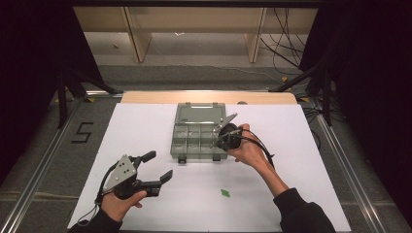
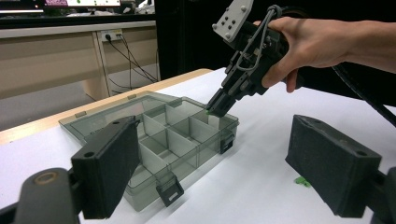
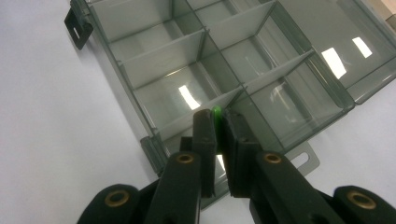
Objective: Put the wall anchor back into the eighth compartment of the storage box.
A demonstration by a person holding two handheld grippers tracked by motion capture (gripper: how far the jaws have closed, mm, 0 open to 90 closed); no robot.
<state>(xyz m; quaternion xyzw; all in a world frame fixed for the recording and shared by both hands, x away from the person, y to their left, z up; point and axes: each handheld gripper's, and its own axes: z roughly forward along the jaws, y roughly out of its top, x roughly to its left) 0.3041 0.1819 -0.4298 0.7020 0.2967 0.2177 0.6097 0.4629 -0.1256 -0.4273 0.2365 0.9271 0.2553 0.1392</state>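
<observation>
Right gripper point(image 3: 217, 122) has its jaws closed tight on a small green piece point(image 3: 216, 112), tips angled down over the near right corner compartment of the open grey organiser box point(image 1: 194, 141). Left gripper point(image 1: 158, 167) rests near the white table point(image 1: 141, 121), jaws spread wide, holding nothing. A second green piece point(image 1: 225, 193) lies loose on the table, well apart from the box.

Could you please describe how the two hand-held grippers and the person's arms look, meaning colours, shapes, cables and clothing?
Both grippers are black with two flat, blocky jaws on brass-coloured pivots. The left gripper carries a grey three-cornered plate dotted with holes; the right gripper has one too. A black cable loops from the right gripper, and another trails from the left. The person wears dark sleeves, pushed back from the right forearm.
</observation>
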